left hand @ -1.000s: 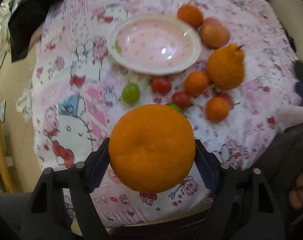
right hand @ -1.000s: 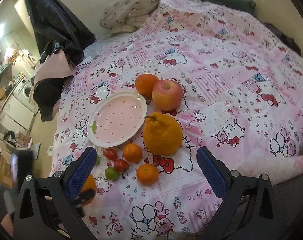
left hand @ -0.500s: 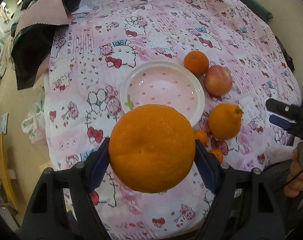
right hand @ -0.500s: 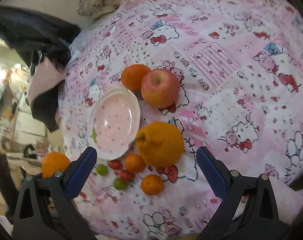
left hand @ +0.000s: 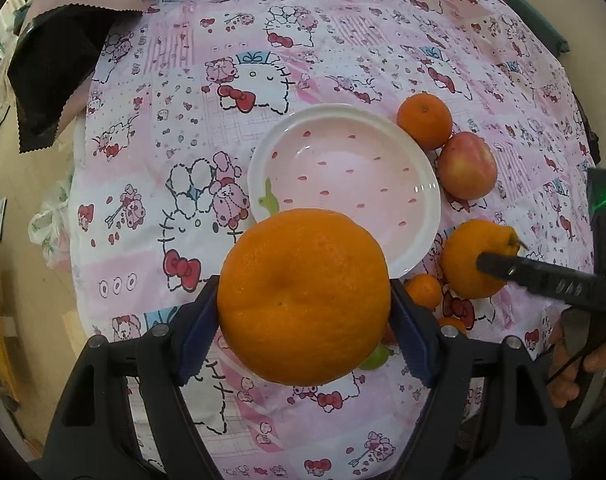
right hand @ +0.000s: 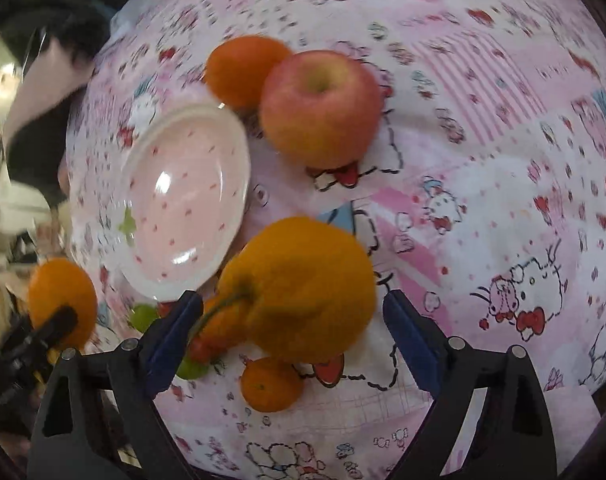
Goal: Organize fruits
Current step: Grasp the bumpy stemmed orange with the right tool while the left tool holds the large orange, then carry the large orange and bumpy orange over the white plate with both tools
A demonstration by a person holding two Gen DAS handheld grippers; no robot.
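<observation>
My left gripper [left hand: 305, 320] is shut on a large round orange [left hand: 303, 296] and holds it above the near rim of the pink strawberry plate [left hand: 303, 128], which has nothing on it. My right gripper [right hand: 293, 328] hangs over the knobbly stemmed orange [right hand: 303, 288]; its jaws are closing with that fruit between them, and a gap shows at the right pad. Beyond the plate lie an apple [right hand: 321, 108] and a tangerine [right hand: 243, 68]. A small tangerine [right hand: 269, 384], a green fruit [right hand: 143, 316] and a red one [right hand: 201, 350] lie near the stemmed orange.
Everything rests on a pink cartoon-print bedspread [left hand: 343, 40] that falls away at its left edge. A black and pink cloth [left hand: 63, 60] lies at the far left corner. A person's hand [left hand: 575, 364] grips the right tool.
The left gripper has carried the orange up the bed to the plate's near rim. The right gripper has dropped and tilted down over the stemmed orange, its jaws narrowing.
</observation>
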